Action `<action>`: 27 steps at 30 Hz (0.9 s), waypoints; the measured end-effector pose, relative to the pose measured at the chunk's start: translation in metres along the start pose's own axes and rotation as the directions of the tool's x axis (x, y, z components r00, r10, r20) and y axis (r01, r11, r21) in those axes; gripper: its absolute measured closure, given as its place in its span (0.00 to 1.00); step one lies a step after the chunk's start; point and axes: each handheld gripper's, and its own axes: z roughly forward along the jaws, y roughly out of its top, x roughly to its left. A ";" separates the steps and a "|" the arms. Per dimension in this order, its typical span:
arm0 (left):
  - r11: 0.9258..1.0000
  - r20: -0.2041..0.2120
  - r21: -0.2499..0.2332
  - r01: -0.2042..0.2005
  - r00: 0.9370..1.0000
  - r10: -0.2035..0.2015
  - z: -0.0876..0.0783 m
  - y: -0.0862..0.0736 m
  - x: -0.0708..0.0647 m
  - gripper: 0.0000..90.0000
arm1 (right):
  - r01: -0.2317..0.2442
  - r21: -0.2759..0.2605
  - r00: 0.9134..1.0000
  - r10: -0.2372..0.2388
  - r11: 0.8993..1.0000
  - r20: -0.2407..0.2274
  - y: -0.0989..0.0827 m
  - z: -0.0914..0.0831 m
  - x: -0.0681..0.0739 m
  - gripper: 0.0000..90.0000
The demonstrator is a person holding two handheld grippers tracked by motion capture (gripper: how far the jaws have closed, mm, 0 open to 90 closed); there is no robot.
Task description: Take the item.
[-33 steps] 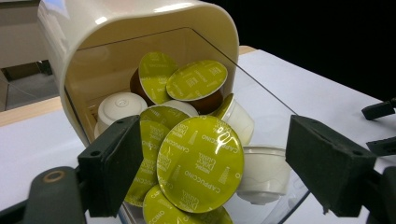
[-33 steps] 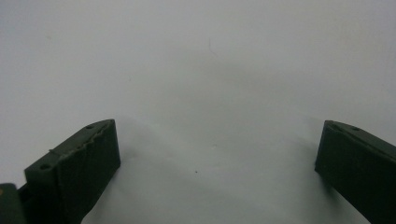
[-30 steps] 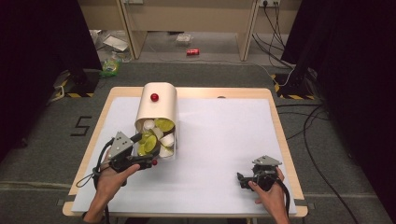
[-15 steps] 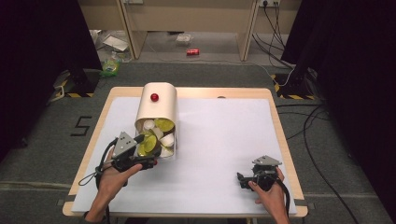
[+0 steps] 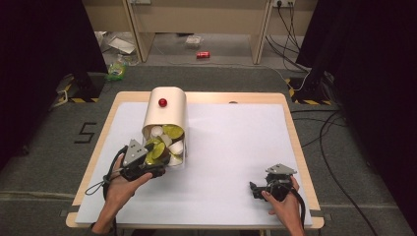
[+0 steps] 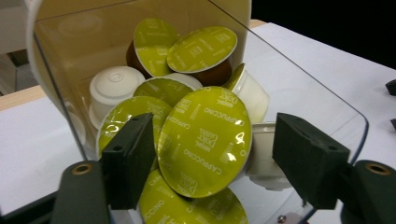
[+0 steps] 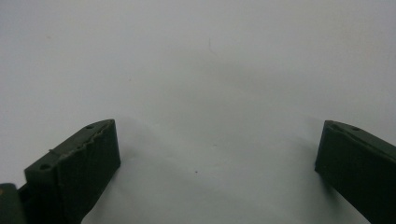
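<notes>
Two grippers are worked over a white-covered table, on which a cream capsule dispenser with a red knob is laid, its clear front bin crowded with coffee capsules. Into that bin the left gripper is reached; in the left gripper view a green-foiled cappuccino capsule is seen between its jaws, tilted foil-forward on top of the heap. The jaws have just been closing on it: the near pad is set against the capsule's edge, while a clear gap is left at the far pad, so the capsule is bracketed but not yet gripped. The right gripper is rested near the table's front right corner, well apart from the dispenser, with its jaws spread wide over bare cover and nothing between them. Several faults are judged possible from here. Since contact is made on one side only, the capsule may be pushed sideways or rotated as the jaws close, and the thin foil rim may be caught instead of the body, so that the capsule slips free on withdrawal. Neighbouring capsules lean against it, and one may be dragged out over the bin lip. The foil may be dented if excessive force is applied.
</notes>
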 end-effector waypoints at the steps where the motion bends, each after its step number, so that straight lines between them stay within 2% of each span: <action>1: 1.000 -0.005 0.000 -0.002 1.000 0.002 0.000 0.000 0.000 0.34 | 0.001 0.000 1.000 -0.001 1.000 0.000 0.000 0.000 0.000 0.00; 4: 1.000 -0.014 0.001 -0.007 1.000 0.007 0.000 0.000 -0.001 0.36 | 0.001 0.000 1.000 -0.001 1.000 0.000 0.000 0.000 0.000 0.00; 7: 0.999 -0.048 0.010 -0.040 0.998 0.040 0.001 0.000 -0.002 0.41 | 0.000 0.000 1.000 0.000 1.000 0.000 0.000 0.000 0.000 0.00; 11: 1.000 -0.038 0.004 -0.028 0.999 0.028 -0.001 0.000 0.001 0.47 | 0.001 0.000 1.000 -0.001 1.000 0.000 0.000 0.000 0.000 0.00; 19: 0.999 -0.020 -0.024 -0.042 0.999 0.041 -0.005 0.003 -0.003 0.58 | 0.001 0.000 1.000 -0.001 1.000 0.001 0.000 0.000 0.000 0.00; 22: 0.998 0.006 -0.056 0.000 1.000 0.000 -0.009 0.003 0.001 0.60 | 0.001 0.000 1.000 -0.001 1.000 0.001 0.000 0.000 0.000 0.00; 23: 0.998 0.006 -0.056 0.000 1.000 0.000 -0.009 0.003 0.001 0.60 | 0.001 0.000 1.000 -0.001 1.000 0.001 0.000 0.000 0.000 0.00; 24: 0.997 0.003 -0.078 0.013 1.000 -0.013 -0.012 0.003 0.004 0.61 | 0.001 -0.001 1.000 -0.001 1.000 0.001 0.000 0.000 0.000 0.00; 27: 0.994 0.000 -0.105 0.037 0.999 -0.037 -0.015 0.004 0.006 0.62 | 0.001 0.000 1.000 -0.001 1.000 0.001 0.000 0.000 0.000 0.00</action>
